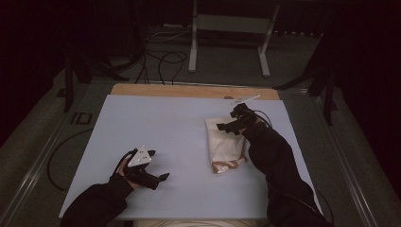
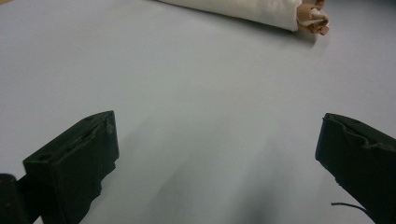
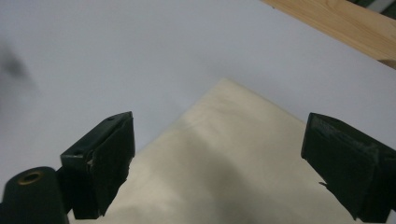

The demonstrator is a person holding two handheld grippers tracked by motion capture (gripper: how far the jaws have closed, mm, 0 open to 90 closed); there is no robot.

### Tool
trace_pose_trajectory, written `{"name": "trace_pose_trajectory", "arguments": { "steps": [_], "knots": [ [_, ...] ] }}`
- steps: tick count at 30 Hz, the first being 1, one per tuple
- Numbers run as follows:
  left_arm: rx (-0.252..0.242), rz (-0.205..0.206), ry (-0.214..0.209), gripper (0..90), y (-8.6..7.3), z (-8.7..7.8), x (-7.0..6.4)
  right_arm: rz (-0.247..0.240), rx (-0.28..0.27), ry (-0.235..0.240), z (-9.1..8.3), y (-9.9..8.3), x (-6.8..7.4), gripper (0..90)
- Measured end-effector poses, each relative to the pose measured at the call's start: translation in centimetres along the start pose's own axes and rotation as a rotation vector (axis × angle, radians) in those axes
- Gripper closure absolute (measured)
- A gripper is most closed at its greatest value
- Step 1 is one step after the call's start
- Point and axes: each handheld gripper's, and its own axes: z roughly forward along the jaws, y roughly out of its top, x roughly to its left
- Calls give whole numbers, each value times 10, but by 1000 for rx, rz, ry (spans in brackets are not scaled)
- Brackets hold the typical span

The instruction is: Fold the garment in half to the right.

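Underneath right gripper (image 3: 217, 161), smooth cream folded cloth (image 3: 233, 172).

A pale blue surface (image 1: 156, 132) carries a folded cream cloth (image 1: 222, 142) right of centre, its near end showing brown ties; the right tool (image 1: 226, 126) sits over the cloth's far end, jaws apart; the left tool (image 1: 163, 177) hovers near the front left, well apart from the cloth; dark sleeves enter from below; a wooden strip (image 1: 189, 91) edges the far side.
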Motion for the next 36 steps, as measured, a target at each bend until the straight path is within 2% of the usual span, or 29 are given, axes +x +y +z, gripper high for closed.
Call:
{"name": "trace_pose_trajectory", "arguments": {
  "steps": [16,23,27,30,34,36],
  "knots": [
    [3,8,0,0,1,-1,0,-60,-64,21,-29,-35,32,94],
    [3,10,1,0,1,-1,-1,-59,-104,28,-44,-65,42,94],
    [4,11,-2,0,1,-1,-1,-60,-104,13,-47,-80,45,92],
    [4,11,-2,0,1,-1,-1,-54,-128,2,-50,-91,47,92],
    [3,12,0,0,1,-2,-1,-55,-127,10,-52,-105,52,91],
    [4,10,2,0,1,-2,-1,-55,-113,-7,-52,-111,55,91]
  ]
}}
